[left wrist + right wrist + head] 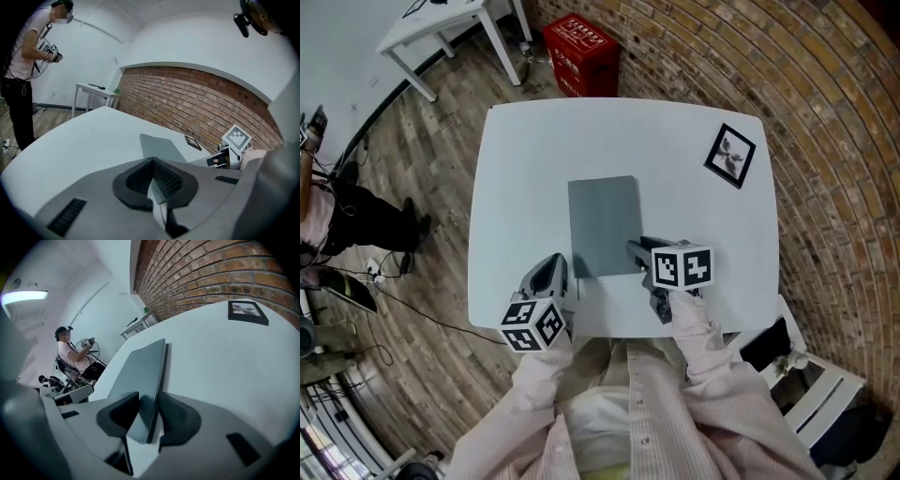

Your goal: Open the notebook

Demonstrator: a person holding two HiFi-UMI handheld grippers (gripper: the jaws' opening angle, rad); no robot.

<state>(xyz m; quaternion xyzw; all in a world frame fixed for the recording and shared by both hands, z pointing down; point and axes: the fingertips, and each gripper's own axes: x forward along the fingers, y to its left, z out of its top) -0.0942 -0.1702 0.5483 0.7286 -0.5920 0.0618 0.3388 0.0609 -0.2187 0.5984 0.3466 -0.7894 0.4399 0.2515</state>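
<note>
Grey jaws of the right gripper [149,406] are closed on the near right corner of the notebook [603,225], whose thin edge stands between the two dark ribbed pads in the right gripper view. Its marker cube [682,266] sits just behind the jaws, with a pale pink striped sleeve [698,328] leading back to the person. The left gripper [153,164] has its jaws together with nothing between them, and in the head view it hangs just beside the notebook's near left corner, over bare tabletop, its own cube [532,323] at the table's near edge. The notebook itself is slate grey, closed and lying flat near the middle of the white table [534,169], long sides running away from the person. Well apart from it, toward the far right corner of the table, lies a small black-framed picture [730,155], turned at an angle. Beyond the far edge a red box [581,54] stands on the floor against the brick wall [825,112], and a white side table [441,28] stands to the far left on the wooden floor. Another person [26,70] stands off to the left, holding a device with both hands.
</note>
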